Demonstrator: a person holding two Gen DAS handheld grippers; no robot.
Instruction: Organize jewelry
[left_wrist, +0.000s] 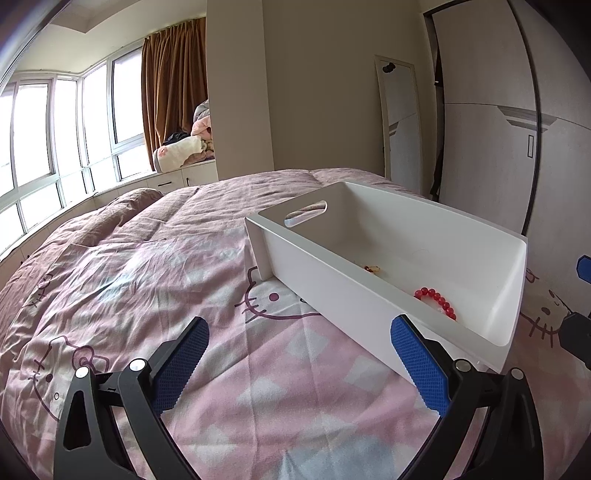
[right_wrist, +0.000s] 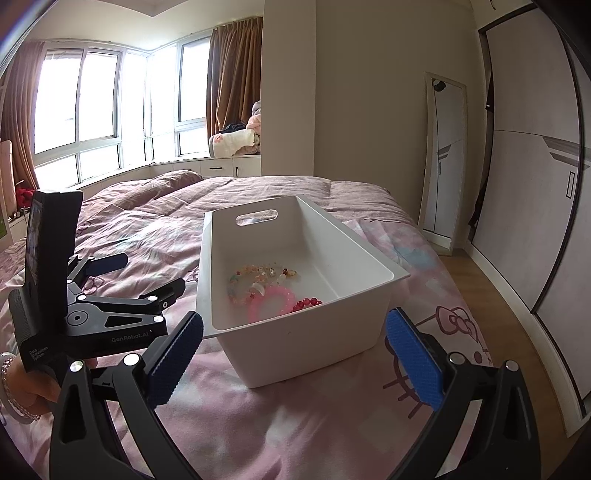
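A white plastic bin (right_wrist: 369, 258) with a handle slot stands on the pink bed; it also shows in the left wrist view (left_wrist: 443, 236). Inside lie a red bead bracelet (right_wrist: 306, 304), a pink bracelet (right_wrist: 271, 299) and a pale multicoloured bead bracelet (right_wrist: 251, 280). The red bracelet (left_wrist: 437, 301) shows in the left wrist view too. My right gripper (right_wrist: 295, 332) is open and empty just in front of the bin. My left gripper (left_wrist: 299, 332) is open and empty, left of the bin; its body (right_wrist: 110, 317) shows in the right wrist view.
The bed (right_wrist: 295, 413) has a pink cartoon-cat cover and a mauve duvet (left_wrist: 147, 214) behind. A mirror (right_wrist: 441, 158) leans on the wall at the right beside a sliding wardrobe (right_wrist: 535, 184). Windows and brown curtains stand at the back left.
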